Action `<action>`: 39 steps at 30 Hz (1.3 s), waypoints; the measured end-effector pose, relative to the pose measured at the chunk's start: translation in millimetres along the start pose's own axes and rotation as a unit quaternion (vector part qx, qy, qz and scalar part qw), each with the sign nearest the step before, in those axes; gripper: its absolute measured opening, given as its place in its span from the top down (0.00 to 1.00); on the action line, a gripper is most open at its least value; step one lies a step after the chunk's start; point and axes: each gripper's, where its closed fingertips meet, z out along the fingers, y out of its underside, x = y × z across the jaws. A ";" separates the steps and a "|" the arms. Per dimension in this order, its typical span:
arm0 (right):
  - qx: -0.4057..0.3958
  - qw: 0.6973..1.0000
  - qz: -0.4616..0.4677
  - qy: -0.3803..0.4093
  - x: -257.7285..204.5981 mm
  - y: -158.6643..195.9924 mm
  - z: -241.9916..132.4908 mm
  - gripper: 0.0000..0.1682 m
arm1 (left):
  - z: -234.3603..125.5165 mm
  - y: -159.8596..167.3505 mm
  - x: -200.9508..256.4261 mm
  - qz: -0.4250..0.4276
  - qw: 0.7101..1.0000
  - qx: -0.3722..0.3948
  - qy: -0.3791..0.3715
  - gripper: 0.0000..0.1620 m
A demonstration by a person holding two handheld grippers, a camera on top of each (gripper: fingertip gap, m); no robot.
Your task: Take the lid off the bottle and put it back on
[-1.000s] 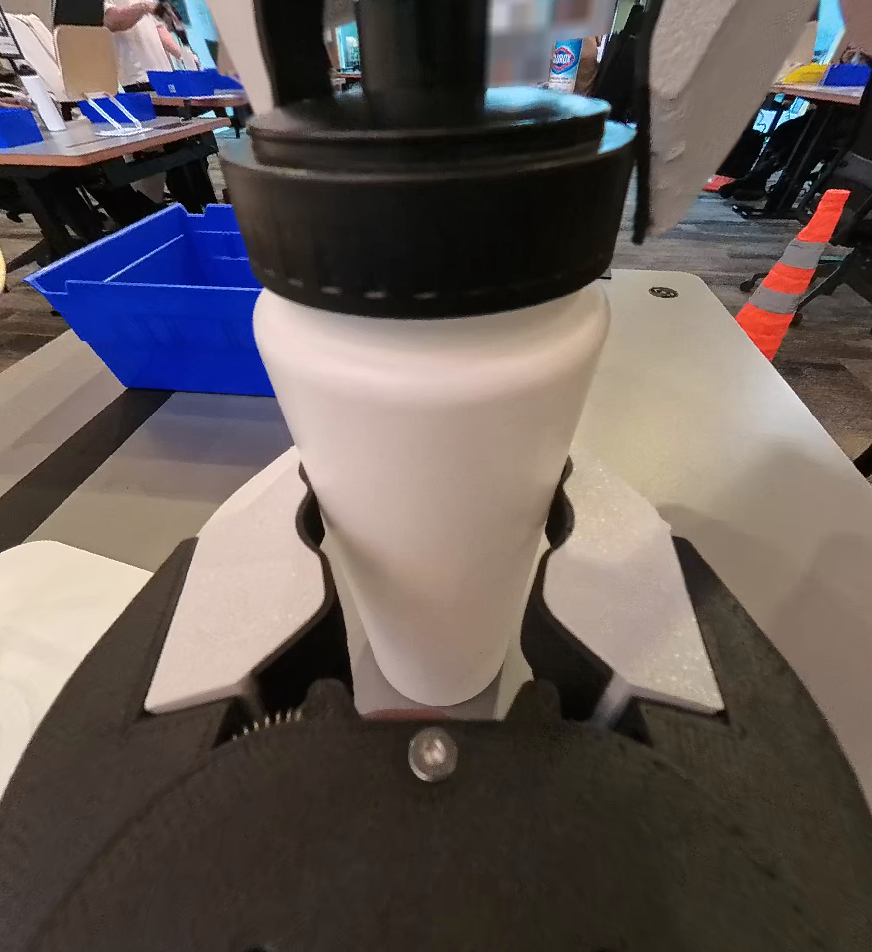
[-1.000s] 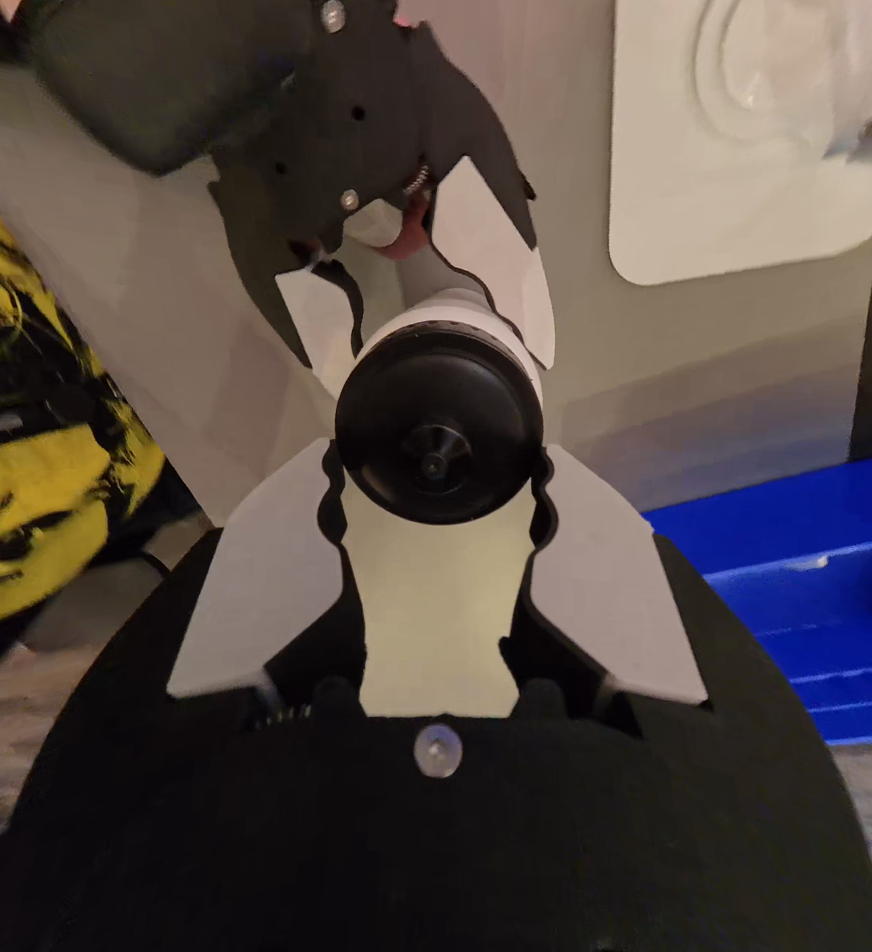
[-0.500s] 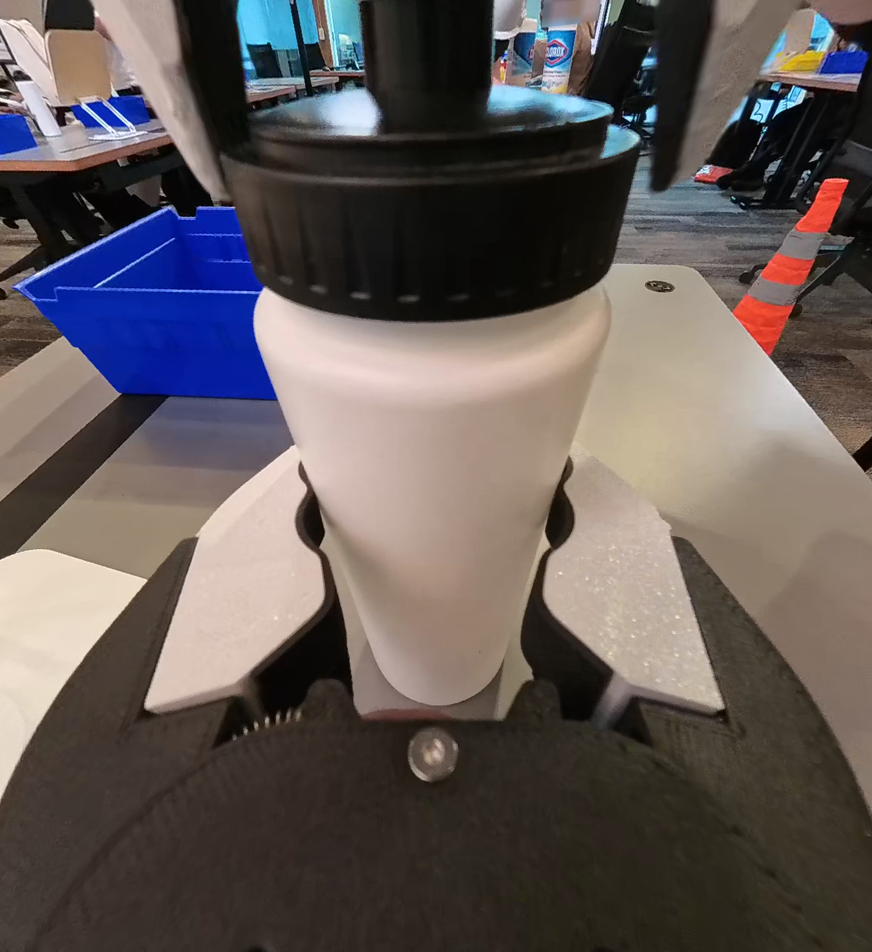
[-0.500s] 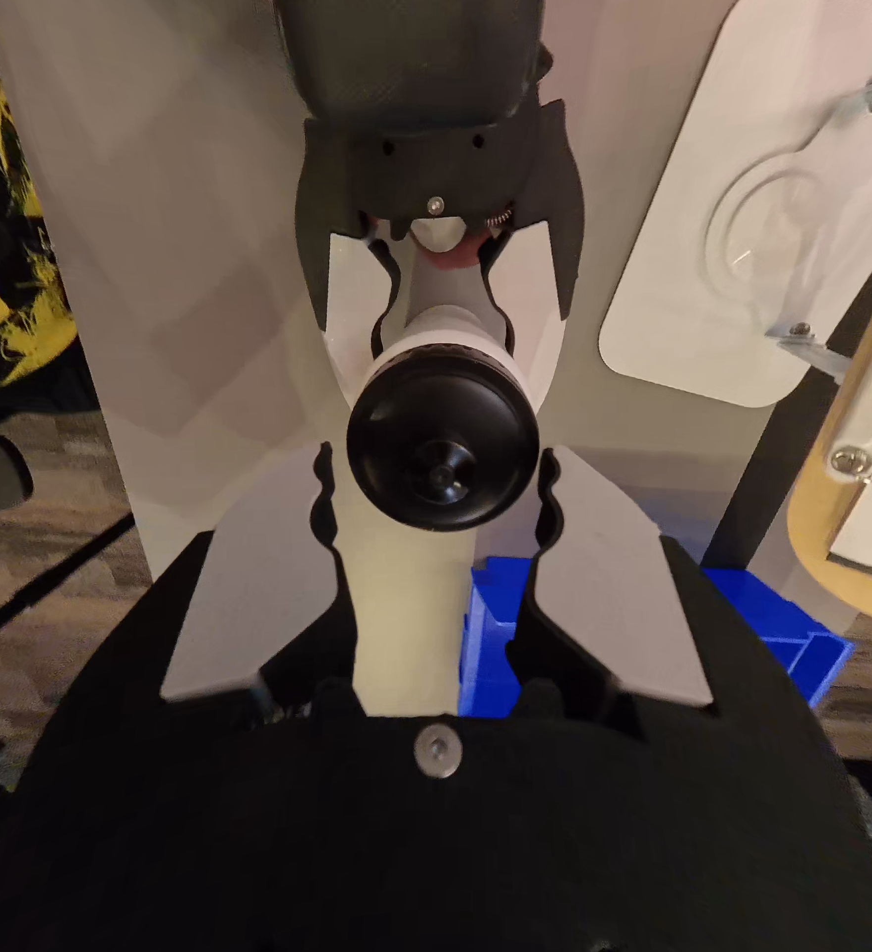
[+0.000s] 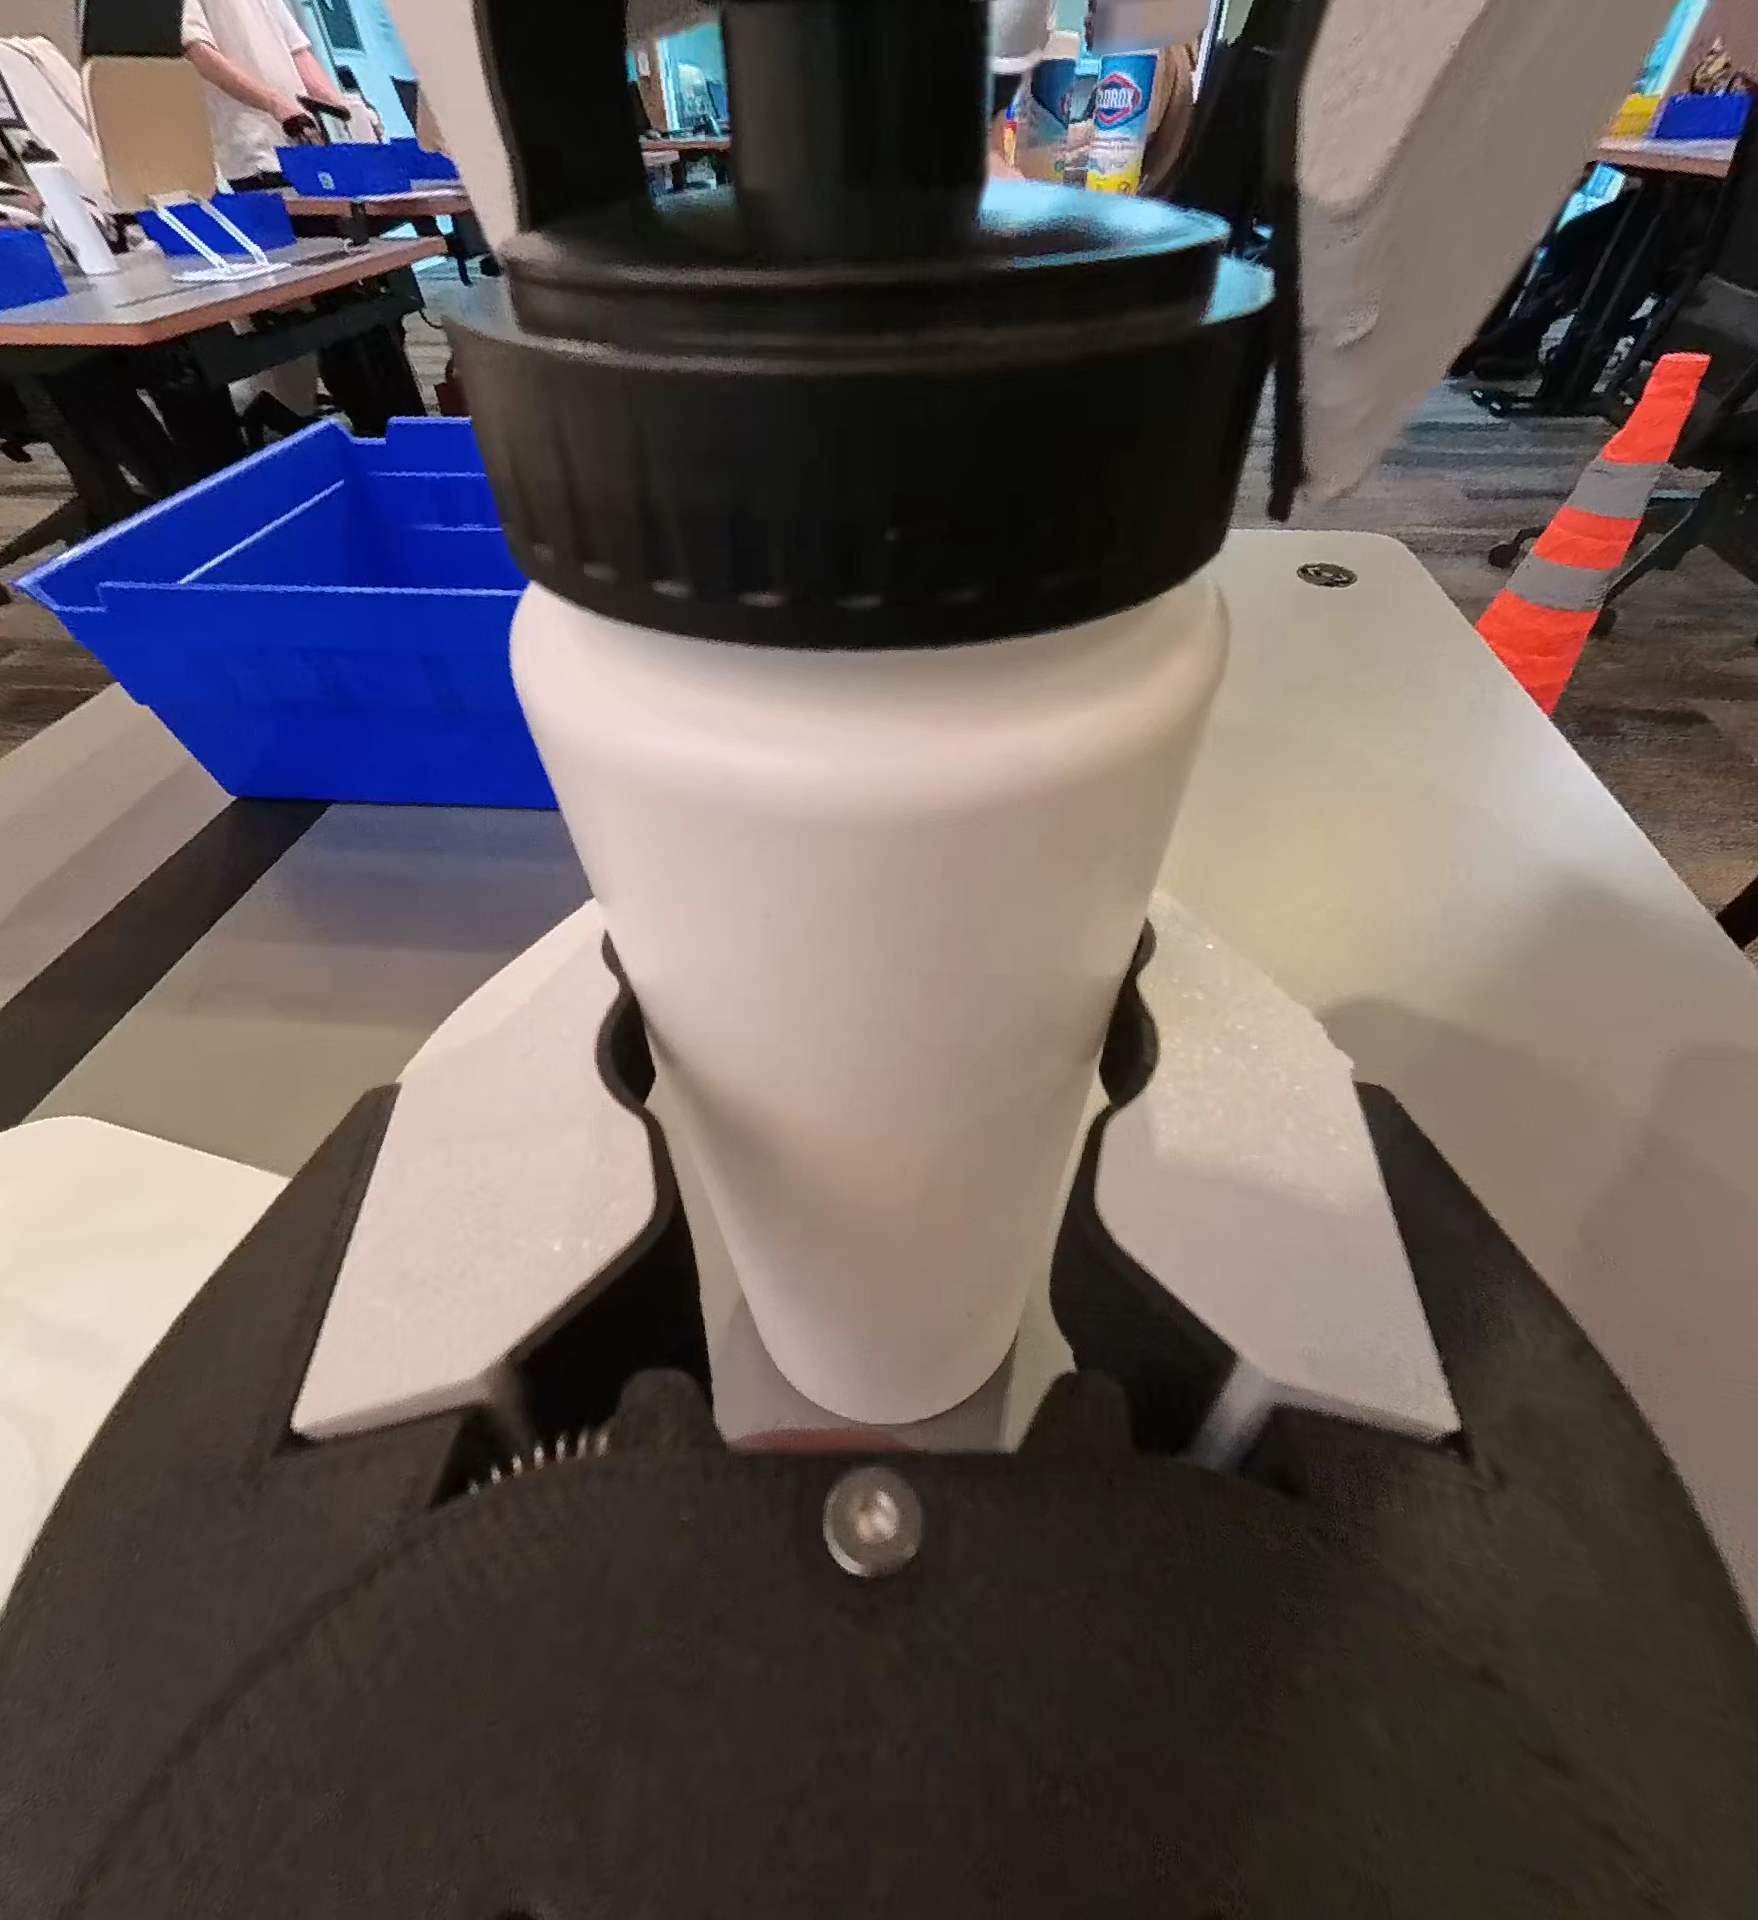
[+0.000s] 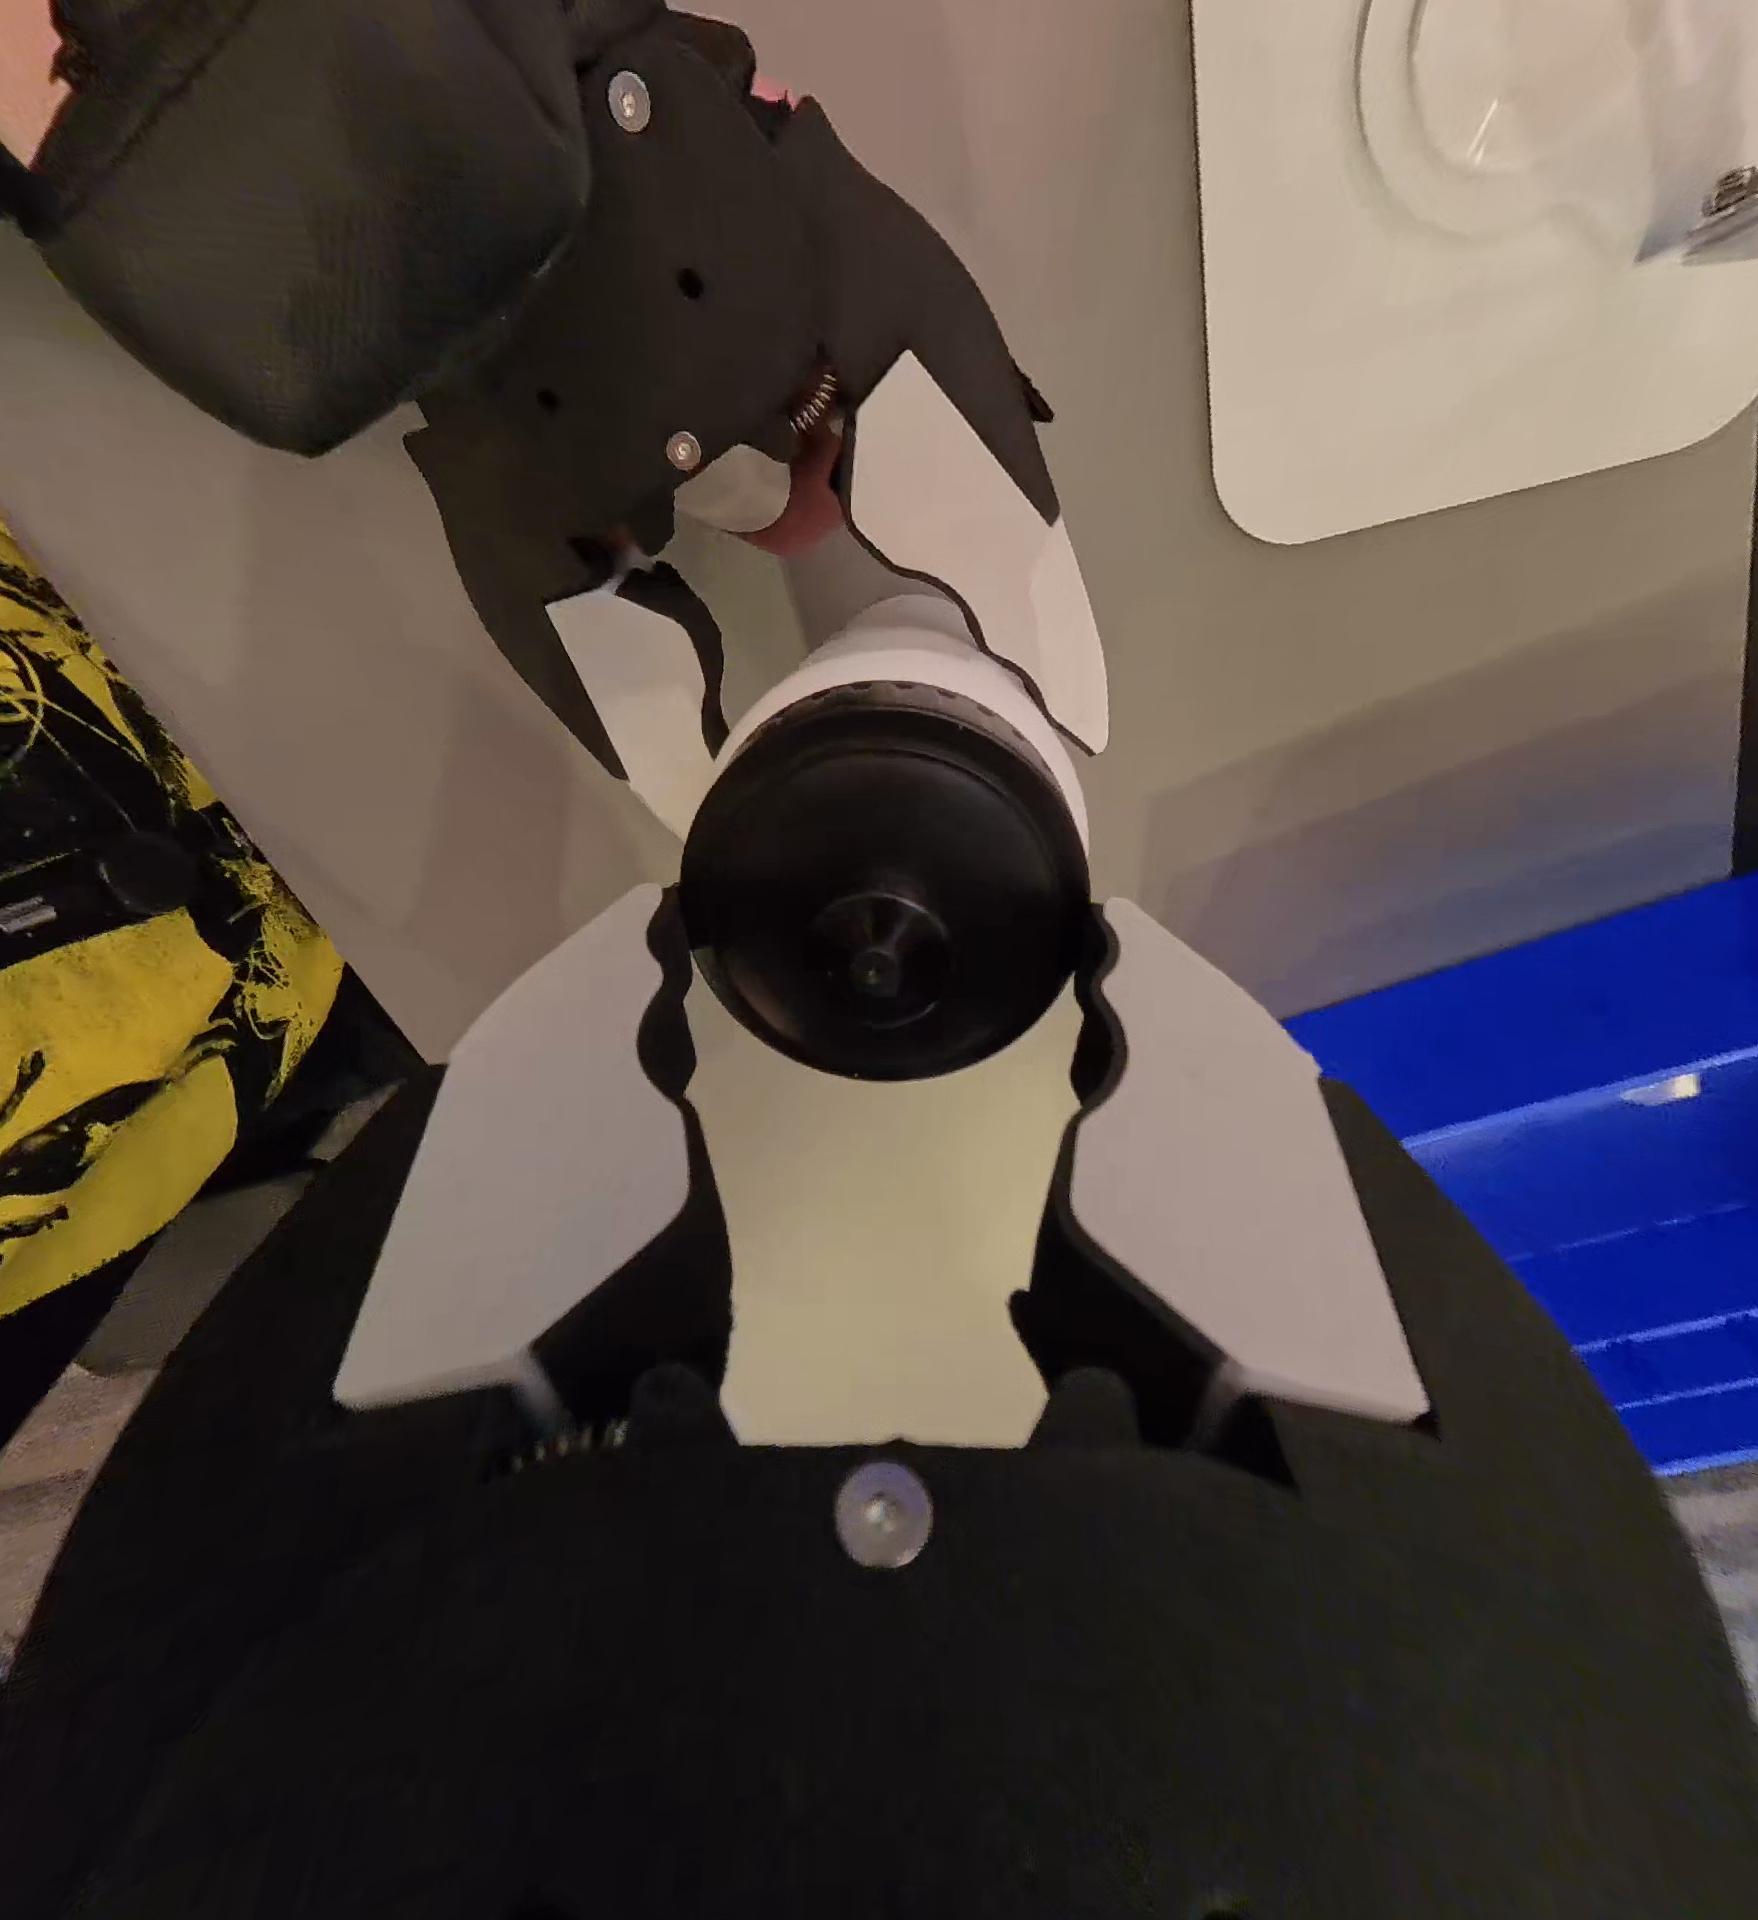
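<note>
two tools, l (image 5: pixel 875 997) grips bottle (image 5: pixel 870 883), r (image 6: pixel 880 971) on lid (image 6: pixel 880 894)

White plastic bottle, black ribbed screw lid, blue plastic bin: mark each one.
White plastic bottle (image 5: pixel 870 935), left wrist view, mid body.
Black ribbed screw lid (image 6: pixel 880 914), right wrist view, top face.
Blue plastic bin (image 5: pixel 303 675), left wrist view, front wall.

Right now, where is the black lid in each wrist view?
Left wrist view: black lid at top centre, on the white bottle, seen side-on.
Right wrist view: lid at centre, seen from above, between the right fingers.
Shared landmark: blue bin.
</note>
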 end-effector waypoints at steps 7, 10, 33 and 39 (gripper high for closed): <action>0.015 0.986 -0.168 0.014 3.1 -4.8 -9.4 0.45 | 0.6 -0.1 1.1 0.000 1.000 0.002 0.003 0.47; 0.003 0.974 -0.228 0.014 3.9 -5.3 -7.1 0.50 | 0.5 -0.1 1.2 0.000 1.000 0.003 0.004 0.47; 0.002 0.983 -0.182 0.023 6.4 -3.8 -7.9 0.47 | 1.3 -0.4 1.1 -0.001 1.000 0.004 0.004 0.47; -0.014 0.979 -0.201 -0.001 1.2 -2.8 -1.3 0.57 | 1.1 -0.4 1.1 -0.001 1.000 0.004 0.004 0.47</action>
